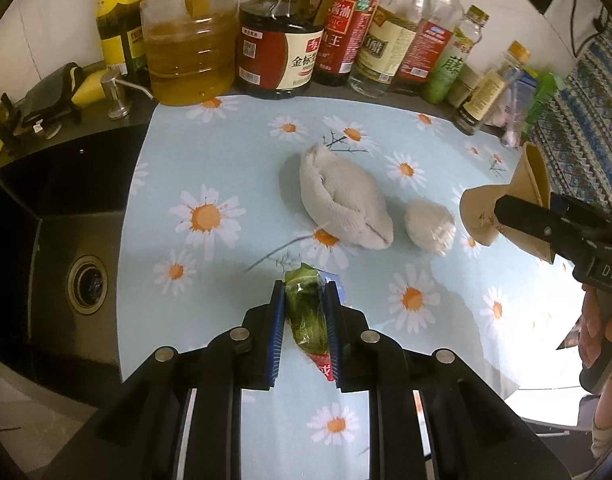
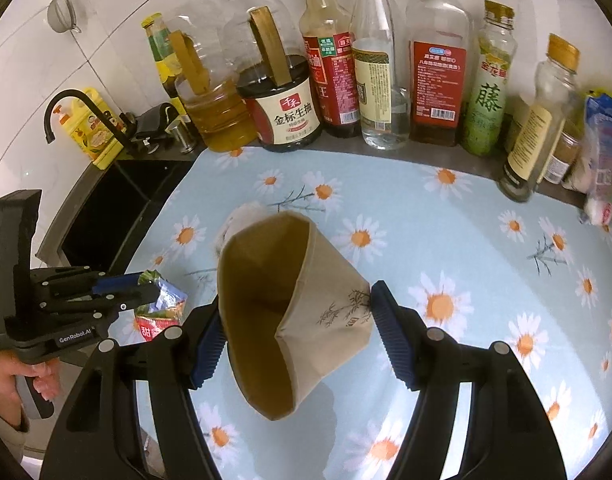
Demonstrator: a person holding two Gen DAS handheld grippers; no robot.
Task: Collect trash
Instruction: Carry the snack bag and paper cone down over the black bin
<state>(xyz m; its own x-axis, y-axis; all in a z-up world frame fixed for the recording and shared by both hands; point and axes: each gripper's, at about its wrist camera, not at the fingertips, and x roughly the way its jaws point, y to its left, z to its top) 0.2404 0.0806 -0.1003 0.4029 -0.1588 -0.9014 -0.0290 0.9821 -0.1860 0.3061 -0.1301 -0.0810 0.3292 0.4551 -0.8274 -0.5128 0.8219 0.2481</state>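
Left gripper (image 1: 304, 304): we see the jaws nearly closed, pinching a crumpled green-and-red snack wrapper (image 1: 306, 316) between the blue pads, low over the surface (image 1: 233, 152). We judge the wrapper light, thin and slippery; held across its bunched middle it should stay put, whereas a loose edge could slide out.

Right gripper (image 2: 297, 340): the jaws stand moderately wide, pressed against both flanks of a tan paper bag (image 2: 289, 312), its open mouth tilted up and toward the left gripper. We judge the bag light but easily crushed; gripping near its folded base keeps the mouth open for receiving trash.

Beyond the jaws, a white crumpled towel (image 1: 342, 200) and a smaller white wad (image 1: 428, 224) lie just beside each other on the daisy-print cloth, both soft and light, best pinched at a raised fold. A row of condiment bottles (image 1: 273, 48) lines the back edge; a dark sink (image 1: 57, 220) sits to the left.
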